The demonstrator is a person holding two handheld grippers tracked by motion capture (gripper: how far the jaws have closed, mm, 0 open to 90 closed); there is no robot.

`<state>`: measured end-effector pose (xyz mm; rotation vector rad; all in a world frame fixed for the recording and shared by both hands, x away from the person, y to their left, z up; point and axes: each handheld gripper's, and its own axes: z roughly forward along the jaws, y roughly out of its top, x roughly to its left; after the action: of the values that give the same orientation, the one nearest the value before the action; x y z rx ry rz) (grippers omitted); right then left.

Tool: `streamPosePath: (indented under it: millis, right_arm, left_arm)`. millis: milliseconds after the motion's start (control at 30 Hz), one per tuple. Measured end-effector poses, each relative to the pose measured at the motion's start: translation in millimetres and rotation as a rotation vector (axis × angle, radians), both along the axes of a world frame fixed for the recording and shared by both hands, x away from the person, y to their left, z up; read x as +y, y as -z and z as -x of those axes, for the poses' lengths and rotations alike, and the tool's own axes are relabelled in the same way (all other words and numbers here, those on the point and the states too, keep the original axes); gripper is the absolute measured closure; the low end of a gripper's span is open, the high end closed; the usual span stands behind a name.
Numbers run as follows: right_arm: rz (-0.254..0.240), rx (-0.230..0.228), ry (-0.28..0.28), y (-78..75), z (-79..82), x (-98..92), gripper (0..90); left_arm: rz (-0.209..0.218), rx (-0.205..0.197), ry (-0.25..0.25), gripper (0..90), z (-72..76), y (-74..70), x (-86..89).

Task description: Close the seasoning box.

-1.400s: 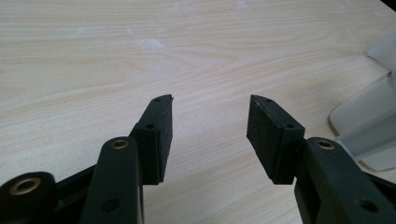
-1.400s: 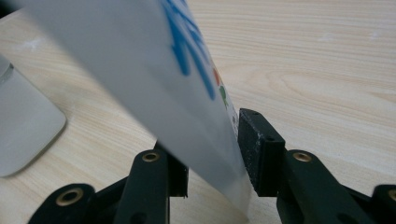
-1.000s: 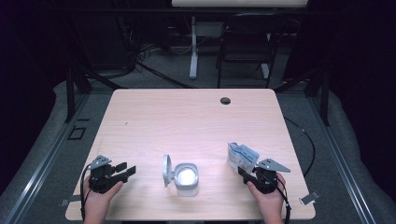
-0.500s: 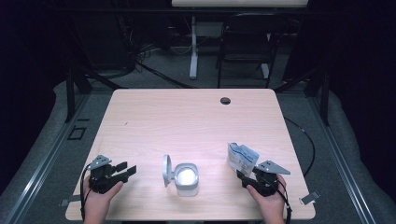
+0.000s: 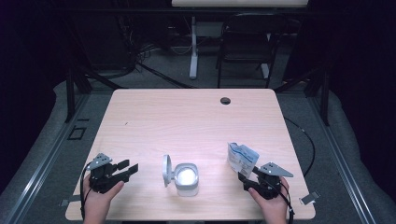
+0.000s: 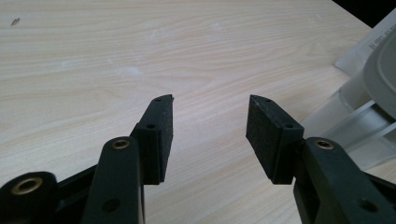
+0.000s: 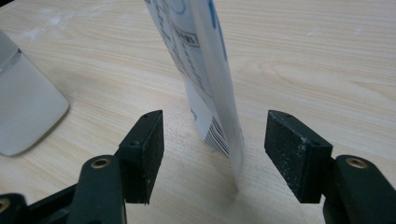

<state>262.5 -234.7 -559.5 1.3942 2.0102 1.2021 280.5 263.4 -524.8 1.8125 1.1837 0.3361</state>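
A white pouch (image 7: 210,84) stands upright on the table (image 5: 187,121), between the right gripper (image 7: 215,154)'s jaws, which have just been opening; neither pad touches it. Its top is cut off in that view. The left gripper (image 6: 210,135) gapes wide, empty, near an open-lidded container (image 5: 184,176).

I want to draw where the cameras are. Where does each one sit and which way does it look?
High view: above the person's side, looking forward and down on the table; both hands show, left gripper, right gripper.
Left gripper view: rides the left gripper, looking across the wood; open jaws.
Right gripper view: rides the right gripper, facing the standing pouch between jaws that have just been opening.
Shared: every view catches the white container.
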Motion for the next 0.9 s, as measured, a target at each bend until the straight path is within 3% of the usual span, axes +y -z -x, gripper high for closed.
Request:
streamPosePath:
  millis: [267, 433, 800, 900]
  right_arm:
    - [-0.015, -0.001, 0.017, -11.1, 10.0, -5.2, 36.3]
    - [0.005, 0.012, 0.001, -14.1, 13.8, -4.5, 36.1]
    - [0.006, 0.002, -0.021, -13.2, 21.8, -1.1, 36.0]
    - [0.014, 0.002, -0.021, -11.5, 21.8, -0.7, 36.0]
  left_arm:
    - [0.001, -0.032, 0.046, 59.4, 4.9, -14.2, -9.3]
    - [-0.047, -0.040, 0.112, 70.3, 10.6, -22.3, -21.4]
    - [-0.081, -0.061, 0.185, 88.6, 21.3, -34.3, -38.8]
    - [-0.089, -0.064, 0.209, 90.0, 22.7, -36.4, -43.4]
